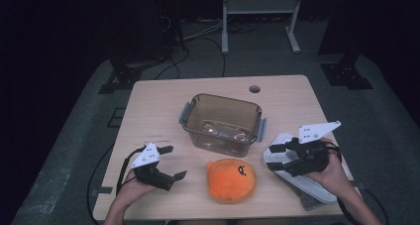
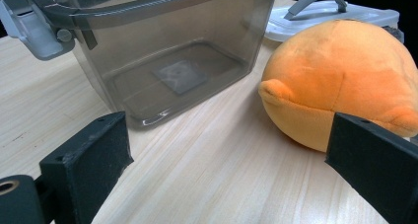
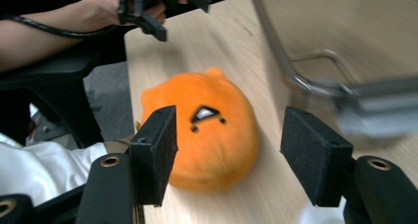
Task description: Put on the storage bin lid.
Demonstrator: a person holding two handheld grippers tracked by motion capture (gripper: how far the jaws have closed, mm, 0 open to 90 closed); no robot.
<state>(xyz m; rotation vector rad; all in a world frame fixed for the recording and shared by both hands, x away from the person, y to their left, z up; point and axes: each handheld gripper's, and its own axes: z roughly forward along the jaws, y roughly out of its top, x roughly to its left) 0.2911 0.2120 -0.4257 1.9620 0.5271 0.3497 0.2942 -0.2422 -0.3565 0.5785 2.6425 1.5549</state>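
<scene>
Nearest the tabletop's (image 1: 148, 111) front edge, a round orange plush toy (image 1: 231, 180) lies between the two hands. Its widest span runs left to right, and its small stitched face (image 1: 241, 170) sits on top toward the right, tilted up toward the right claw; in the left gripper view the face is turned away. At the left, the left claw (image 1: 171, 162) rests low with its jaws spread, nothing between them, pointing toward the toy and the bin. Behind the toy, just apart from it, stands a clear smoky plastic bin (image 1: 221, 122) with grey side latches, open-topped. At the right, the right claw (image 1: 275, 156) hangs spread above a white lid (image 1: 317, 188), which the hand partly hides. In the right gripper view the bin is blurred and cut off at the upper edge.
</scene>
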